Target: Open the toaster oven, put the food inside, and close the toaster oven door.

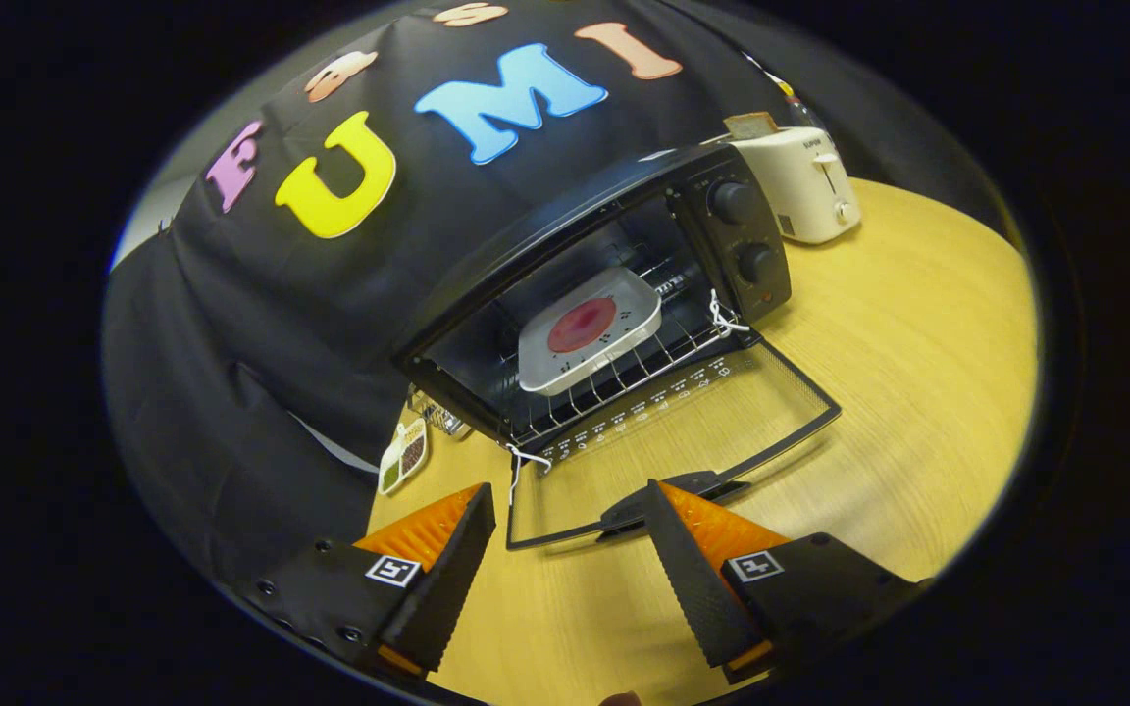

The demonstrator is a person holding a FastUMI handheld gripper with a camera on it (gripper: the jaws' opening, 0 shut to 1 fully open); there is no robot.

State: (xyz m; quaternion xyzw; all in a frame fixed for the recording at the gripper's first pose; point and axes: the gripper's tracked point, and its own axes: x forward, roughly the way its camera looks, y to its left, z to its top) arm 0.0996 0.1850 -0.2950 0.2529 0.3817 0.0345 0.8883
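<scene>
The oven (pixel 614 284) sits on the far part of the wooden bench (pixel 918 392), a black metal box with its back to the cloth wall. Its door (pixel 683 431) hangs fully down, flat over the bench top, a clear pane in a thin dark frame with a row of small white marks along the hinge edge. A dark handle (pixel 668 495) runs along the door's near edge. Two round knobs (pixel 744 230) stand one above the other on the right-hand panel. White string (pixel 725 319) is tied at both hinge corners.

Inside, on the wire rack (pixel 624 378), rests a pale square tray (pixel 590 331) with rounded corners, and in it lies the food (pixel 582 325), a flat red disc.

Right of the oven and farther back stands a cream toaster (pixel 805 186) with a slice of bread (pixel 749 125) sticking out of its slot. Left of the oven, close to the wall, lies a small white dish (pixel 404 456) split into compartments.

The claw (pixel 565 520) is spread wide and grips nothing. Its ribbed fingers (pixel 447 579) sit just near of the door; the right one overlaps the handle, though I cannot tell if it touches.
</scene>
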